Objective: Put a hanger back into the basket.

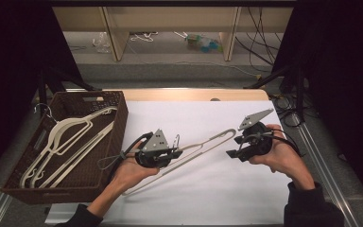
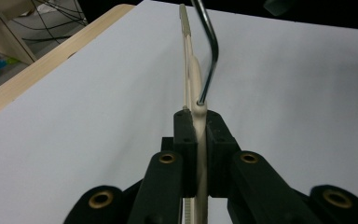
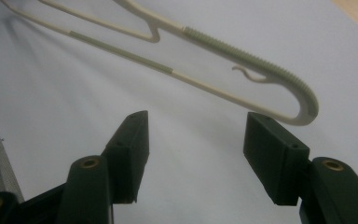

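Cream hanger point(image 1: 203, 147) pinched near its hook by left gripper point(image 1: 170, 155); right gripper point(image 1: 234, 152) spread, empty.

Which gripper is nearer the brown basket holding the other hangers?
Left. The left gripper, shut on the cream hanger near its metal hook, is just right of the brown basket. The right gripper, jaws open, is farther right, beyond the hanger's end.

1. The high view looks forward and down from above the person's side onto the whole tabletop point(image 1: 208, 189).
2. Each gripper view looks closely along its own claw jaws.
3. All three share the cream hanger point(image 1: 203, 144) over the white sheet.
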`<state>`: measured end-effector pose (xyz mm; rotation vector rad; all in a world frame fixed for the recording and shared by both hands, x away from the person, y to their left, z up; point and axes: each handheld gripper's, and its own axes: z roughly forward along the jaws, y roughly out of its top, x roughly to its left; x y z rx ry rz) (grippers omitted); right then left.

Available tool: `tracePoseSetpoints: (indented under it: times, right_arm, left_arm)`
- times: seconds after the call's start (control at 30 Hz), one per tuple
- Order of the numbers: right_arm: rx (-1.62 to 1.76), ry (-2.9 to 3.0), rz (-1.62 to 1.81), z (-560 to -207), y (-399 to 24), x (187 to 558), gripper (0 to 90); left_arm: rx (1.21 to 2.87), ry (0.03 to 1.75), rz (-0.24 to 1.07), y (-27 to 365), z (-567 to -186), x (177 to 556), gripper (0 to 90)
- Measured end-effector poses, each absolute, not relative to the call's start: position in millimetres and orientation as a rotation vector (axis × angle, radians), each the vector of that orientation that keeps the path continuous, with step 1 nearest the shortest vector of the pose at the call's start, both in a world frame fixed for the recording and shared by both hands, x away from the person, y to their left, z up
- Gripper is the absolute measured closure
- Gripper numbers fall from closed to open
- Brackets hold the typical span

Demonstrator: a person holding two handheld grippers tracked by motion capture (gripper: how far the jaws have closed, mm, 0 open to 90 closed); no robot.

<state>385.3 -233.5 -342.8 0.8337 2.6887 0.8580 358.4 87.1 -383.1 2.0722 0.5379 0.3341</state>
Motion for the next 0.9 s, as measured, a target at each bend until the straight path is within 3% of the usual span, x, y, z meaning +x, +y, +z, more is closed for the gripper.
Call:
tracePoseSetpoints:
  times: [0.2,0.6,0.9]
  right_arm:
    - [0.865,2.610,0.940,-348.0,-235.7,373.2,31.9]
    - [0.861,2.623,0.953,-361.0,-244.5,354.4,30.4]
    - [0.851,2.607,1.024,-358.6,-250.8,344.3,28.9]
  left_arm:
    - [2.032,0.614,0.307,94.7,-374.2,357.4,85.3]
    - [1.952,0.760,0.239,122.1,-327.5,340.3,85.4]
    - [1.847,0.826,0.202,166.4,-286.7,328.8,85.4]
